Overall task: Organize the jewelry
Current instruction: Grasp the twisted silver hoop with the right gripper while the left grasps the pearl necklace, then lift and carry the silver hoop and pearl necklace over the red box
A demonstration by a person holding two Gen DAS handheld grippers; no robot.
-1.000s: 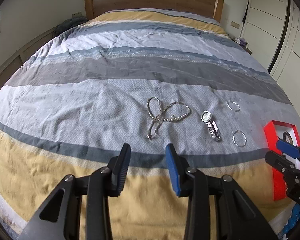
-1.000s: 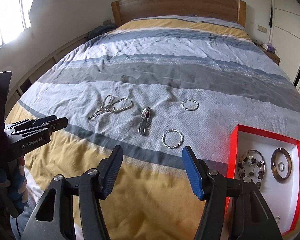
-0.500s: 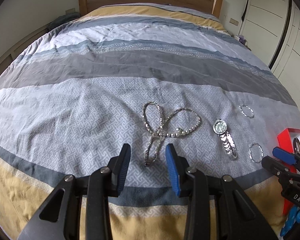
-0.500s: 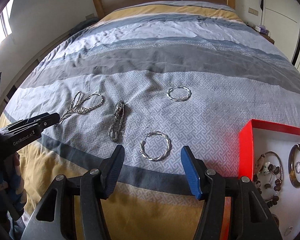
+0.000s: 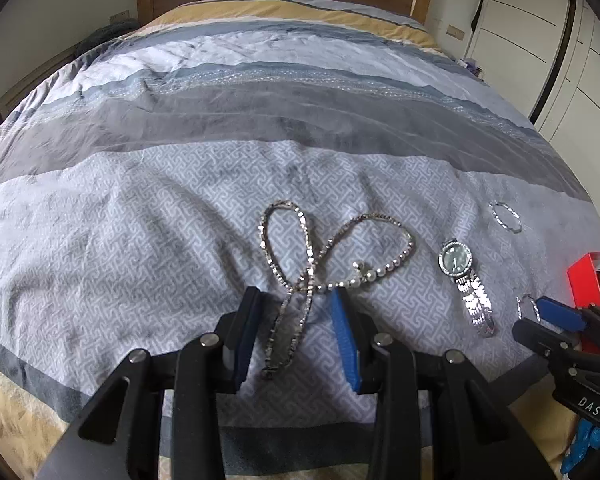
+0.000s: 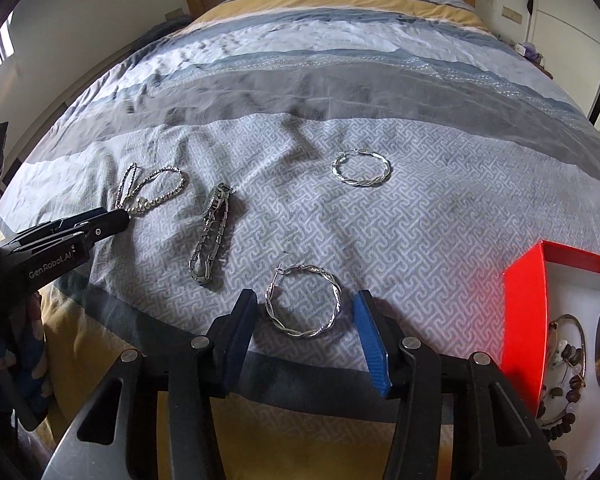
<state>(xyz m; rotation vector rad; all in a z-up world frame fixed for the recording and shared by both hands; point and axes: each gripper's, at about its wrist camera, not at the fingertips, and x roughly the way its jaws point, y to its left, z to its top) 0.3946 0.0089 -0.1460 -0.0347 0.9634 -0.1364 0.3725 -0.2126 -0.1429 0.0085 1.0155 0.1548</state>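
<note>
Home bedroom: bed (image 5: 260,128), wardrobe (image 5: 560,40)

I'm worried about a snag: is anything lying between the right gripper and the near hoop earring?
Nothing visible. The near hoop earring lies flat on the duvet, already between the right gripper's closing fingers, apart from the watch.

The left gripper (image 5: 298,328) stands over the bedspread (image 5: 140,240) with the lower loop of the necklace (image 5: 300,272) between its jaws, pads apart from it; the rest of the necklace lies ahead. Right of that gripper lies the watch (image 5: 466,284), and beyond the watch a far hoop earring (image 5: 506,217). The right gripper (image 6: 306,330), jaws closing, has the near hoop earring (image 6: 304,301) between them. Ahead of it lies the other hoop; the watch lies to its left, the box (image 6: 526,320) to its right, with rings and beads inside.
</note>
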